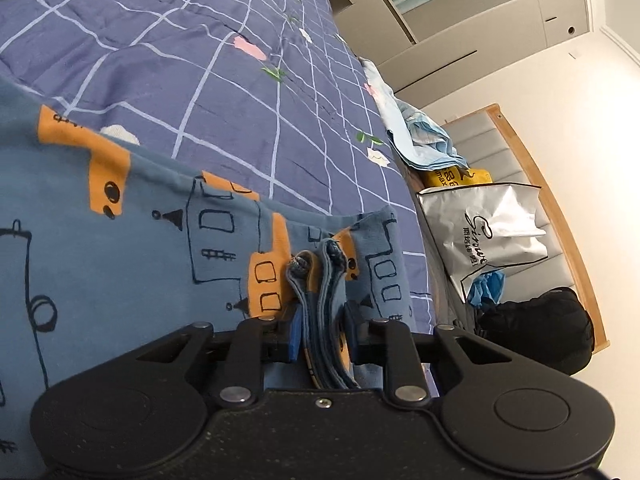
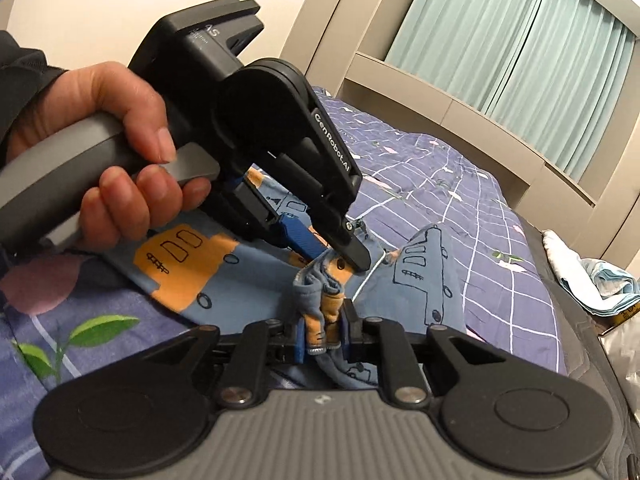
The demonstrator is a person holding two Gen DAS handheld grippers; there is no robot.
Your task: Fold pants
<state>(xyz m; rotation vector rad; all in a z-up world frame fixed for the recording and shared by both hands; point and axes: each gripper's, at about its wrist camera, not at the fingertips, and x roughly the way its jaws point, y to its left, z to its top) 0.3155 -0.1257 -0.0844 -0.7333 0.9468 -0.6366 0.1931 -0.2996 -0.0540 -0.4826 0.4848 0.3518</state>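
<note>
The pants (image 1: 140,240) are blue with orange and black line drawings. They lie on a purple checked bedspread (image 1: 200,60). My left gripper (image 1: 322,320) is shut on a bunched edge of the pants. In the right wrist view the pants (image 2: 224,280) spread left and right over the bedspread (image 2: 460,200). My right gripper (image 2: 322,336) is shut on a bunched hem. The left gripper (image 2: 336,254), held by a hand, pinches the fabric just above and beyond it, very close.
A white paper bag (image 1: 496,228), a yellow box (image 1: 452,176), a black bag (image 1: 540,328) and light blue cloth (image 1: 420,136) lie at the bed's side by a padded headboard (image 1: 520,152). Curtains (image 2: 520,40) and beige panels stand beyond the bed.
</note>
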